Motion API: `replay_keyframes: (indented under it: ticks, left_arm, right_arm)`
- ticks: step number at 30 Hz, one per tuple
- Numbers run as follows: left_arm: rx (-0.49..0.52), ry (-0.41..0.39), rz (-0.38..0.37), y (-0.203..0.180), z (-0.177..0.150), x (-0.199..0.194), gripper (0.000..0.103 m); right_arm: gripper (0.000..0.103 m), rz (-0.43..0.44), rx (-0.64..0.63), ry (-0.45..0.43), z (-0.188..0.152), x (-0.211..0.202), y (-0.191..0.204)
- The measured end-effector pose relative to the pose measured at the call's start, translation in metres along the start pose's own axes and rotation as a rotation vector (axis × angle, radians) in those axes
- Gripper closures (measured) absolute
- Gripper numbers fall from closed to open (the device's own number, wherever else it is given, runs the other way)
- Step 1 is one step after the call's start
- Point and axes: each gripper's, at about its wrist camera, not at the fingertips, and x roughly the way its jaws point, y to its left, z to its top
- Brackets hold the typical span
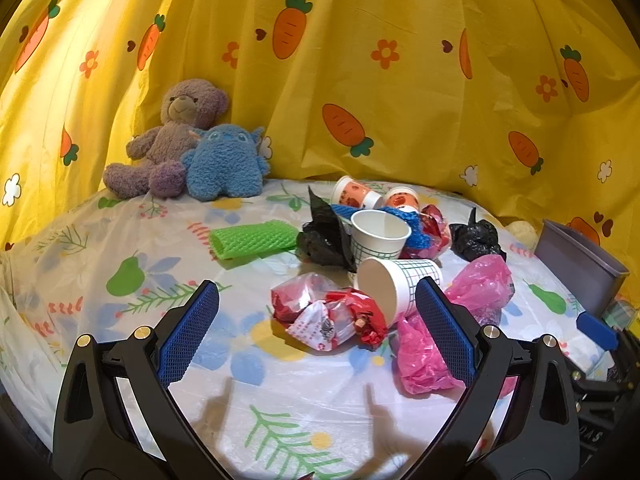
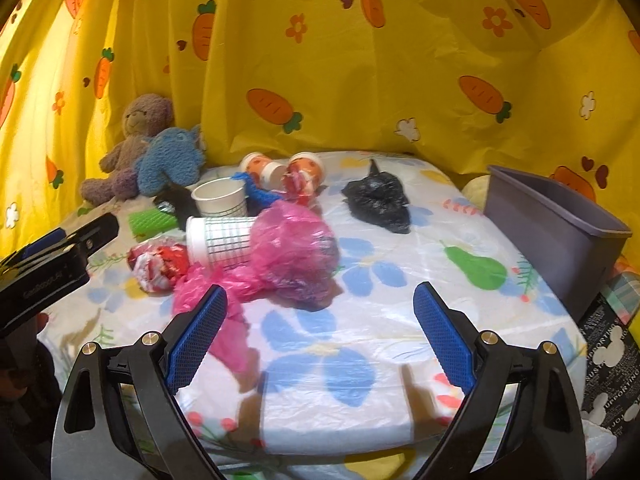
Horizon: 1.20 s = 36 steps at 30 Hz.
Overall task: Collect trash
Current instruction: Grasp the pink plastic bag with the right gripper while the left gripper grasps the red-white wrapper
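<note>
Trash lies in a heap on the flowered table cover (image 1: 120,240). A tipped white checked cup (image 1: 394,286) and a red-and-white wrapper (image 1: 332,316) lie just ahead of my left gripper (image 1: 318,300), which is open and holds nothing. A crumpled pink bag (image 2: 288,252) lies ahead-left of my right gripper (image 2: 320,304), also open and empty; its left pad overlaps the bag's tail in the picture. Behind stand an upright checked cup (image 1: 378,236), two orange-printed cups (image 1: 356,194), a green foam net (image 1: 252,238), a blue net (image 1: 408,226) and black bags (image 2: 378,200). A grey bin (image 2: 560,224) stands at the right.
A purple teddy bear (image 1: 176,136) and a blue plush toy (image 1: 226,164) sit at the back left against the yellow carrot-print curtain (image 1: 360,60). In the right wrist view the left gripper's black body (image 2: 52,260) shows at the left edge. A printed black bag (image 2: 604,344) lies below the bin.
</note>
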Motion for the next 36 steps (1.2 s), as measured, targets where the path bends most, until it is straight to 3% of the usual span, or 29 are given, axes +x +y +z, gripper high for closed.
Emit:
replay_keyframes:
  ticks: [2,8,13,15,25,36]
  left_arm:
    - [-0.019,0.0,0.01,0.008,0.0,0.0,0.006]
    - [-0.038,0.0,0.022,0.021,-0.003,-0.002,0.006]
    - [-0.028,0.005,0.018,0.022,-0.007,-0.001,0.006]
    - [-0.03,0.011,0.005,0.021,-0.009,0.001,0.006]
    - [-0.004,0.026,-0.085,0.002,-0.014,0.009,0.008]
    - [0.034,0.047,-0.141,-0.015,-0.018,0.024,0.021]
  right_arm:
    - [0.027,0.047,-0.02,0.015,-0.004,0.006,0.013]
    - [0.042,0.141,-0.046,0.079,-0.012,0.034,0.034]
    - [0.088,0.184,-0.065,0.124,-0.018,0.046,0.04]
    - [0.094,0.183,-0.08,0.103,-0.021,0.043,0.039]
    - [0.097,0.217,-0.102,-0.001,-0.015,0.001,0.018]
    - [0.097,0.128,-0.056,-0.085,-0.006,-0.027,-0.019]
